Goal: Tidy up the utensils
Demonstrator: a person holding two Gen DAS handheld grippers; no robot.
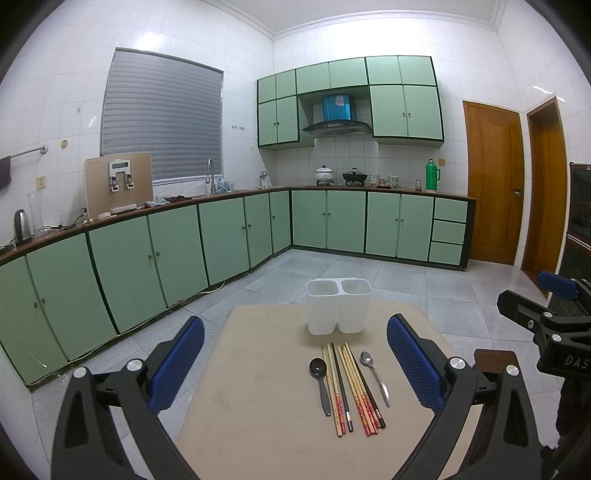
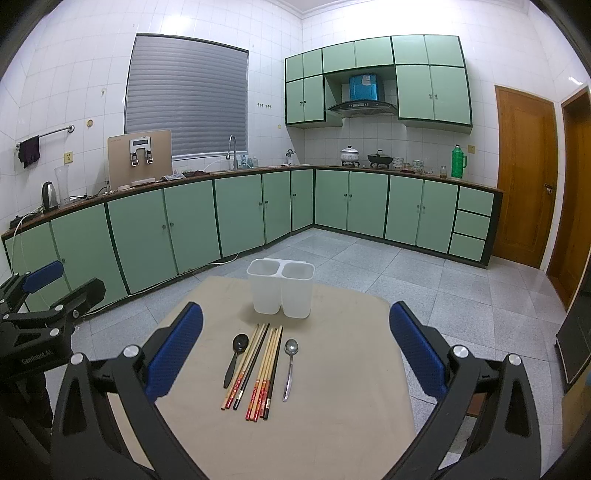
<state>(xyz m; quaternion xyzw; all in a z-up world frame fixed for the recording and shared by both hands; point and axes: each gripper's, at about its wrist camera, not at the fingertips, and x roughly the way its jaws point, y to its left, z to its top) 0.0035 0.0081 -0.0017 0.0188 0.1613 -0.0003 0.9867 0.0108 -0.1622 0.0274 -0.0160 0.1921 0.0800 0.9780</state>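
Utensils laid out on the table, both grippers spread wide and empty

The chopsticks (image 2: 258, 369) lie in a row between a black spoon (image 2: 235, 358) on the left and a steel spoon (image 2: 289, 365) on the right, long axes running near to far, heads toward the holder (image 2: 280, 291) just beyond. All sit ahead of the right gripper (image 2: 295, 354) and left gripper (image 1: 295, 365), untouched; neither looks clearly nearer

Bright overhead light, glare on wall tiles (image 1: 177, 29), fisheye-bent dark corners
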